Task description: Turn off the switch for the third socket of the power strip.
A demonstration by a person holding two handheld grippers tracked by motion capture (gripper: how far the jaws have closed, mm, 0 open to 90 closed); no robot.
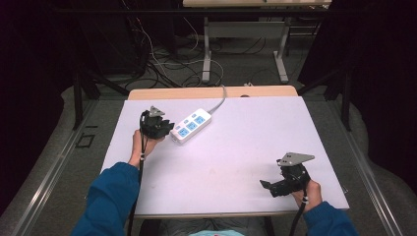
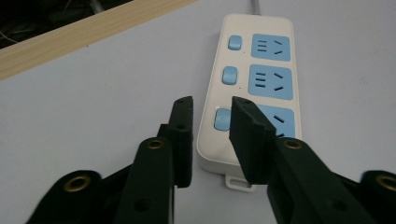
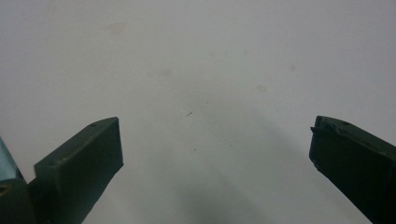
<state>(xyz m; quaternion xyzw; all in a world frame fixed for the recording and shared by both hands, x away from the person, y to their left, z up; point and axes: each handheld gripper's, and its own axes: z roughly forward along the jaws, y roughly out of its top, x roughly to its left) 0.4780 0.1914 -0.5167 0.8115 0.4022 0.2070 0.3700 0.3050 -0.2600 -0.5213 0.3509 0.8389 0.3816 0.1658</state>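
Two hand-held grippers are seen from the high view: the left gripper (image 1: 166,127) is held just beside the near end of the white plastic power strip with blue sockets (image 1: 192,126) on the pale worktop (image 1: 236,147); the right gripper (image 1: 268,186) is kept well apart. From the left gripper view, narrowly parted fingers (image 2: 183,135) hover over the strip's nearest blue switch (image 2: 221,119); a gentle, centred press seems best. Contact cannot be told. From the right gripper view, wide-spread fingers (image 3: 84,163) grip nothing.
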